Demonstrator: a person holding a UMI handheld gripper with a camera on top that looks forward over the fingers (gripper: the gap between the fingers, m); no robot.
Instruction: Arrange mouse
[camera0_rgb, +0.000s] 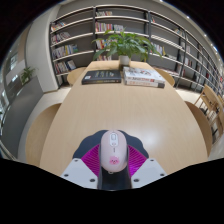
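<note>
- Because the small white plastic computer mouse (113, 152) is a rigid, light shell with a smooth, rounded top, judge it prone to slipping; take hold across its two long flanks, near mid-length, not on the buttons.
- Location: the mouse lies between the magenta pads (93, 157) of the hand-held gripper (113, 170), at the near edge of the light wooden surface (110, 105).
- Gripper state: both fingers appear pressed against the mouse flanks, pinching it.
- Pose: the hand-held gripper points forward along the surface, held low and roughly level.
- Beyond: a dark flat book (101, 76), a pale stacked book (145, 77) and a green potted plant (126, 44).
</note>
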